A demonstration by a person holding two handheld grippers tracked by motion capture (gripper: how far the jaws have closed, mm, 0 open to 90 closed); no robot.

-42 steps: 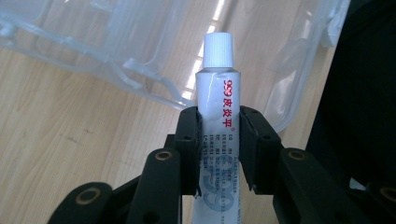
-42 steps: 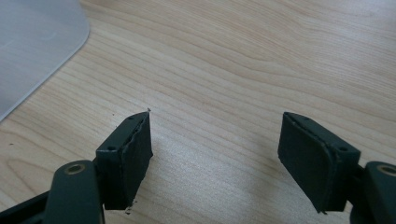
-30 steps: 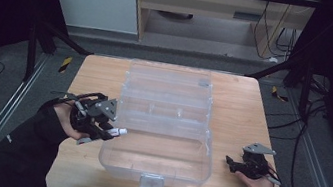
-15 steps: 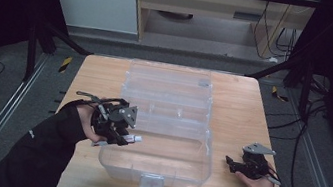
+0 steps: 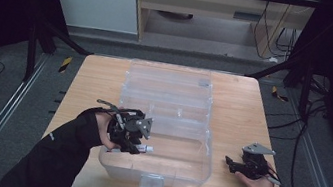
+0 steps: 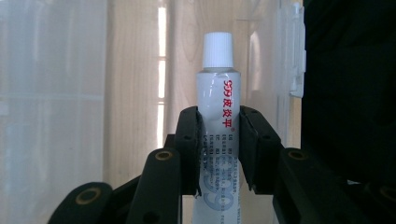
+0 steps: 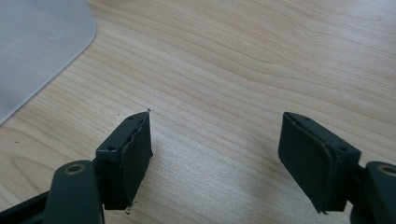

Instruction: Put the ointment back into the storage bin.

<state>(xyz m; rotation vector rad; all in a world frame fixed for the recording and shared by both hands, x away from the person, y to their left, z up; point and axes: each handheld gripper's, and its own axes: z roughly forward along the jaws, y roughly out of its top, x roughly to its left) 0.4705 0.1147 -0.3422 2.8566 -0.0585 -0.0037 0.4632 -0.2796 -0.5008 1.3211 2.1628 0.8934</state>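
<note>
Wooden table [image 5: 94, 87], white tube [image 6: 218, 116] clamped upright between left hand-held gripper [image 6: 219, 149] jaws, over clear box [image 5: 181, 177]

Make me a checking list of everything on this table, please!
Surface: wooden table, bare around the box.
Job's things: clear plastic box, lid open; white tube with white cap and red print.
Clutter: nothing seen on the table.
Grippers: left gripper over the box's near compartment, jaws shut on the tube; right gripper on the table right of the box, jaws open, nothing between them.
Cables: one trails from the right gripper; more on the floor at right.
Surroundings: grey floor, metal rails, black frame posts, pale cabinet behind.
</note>
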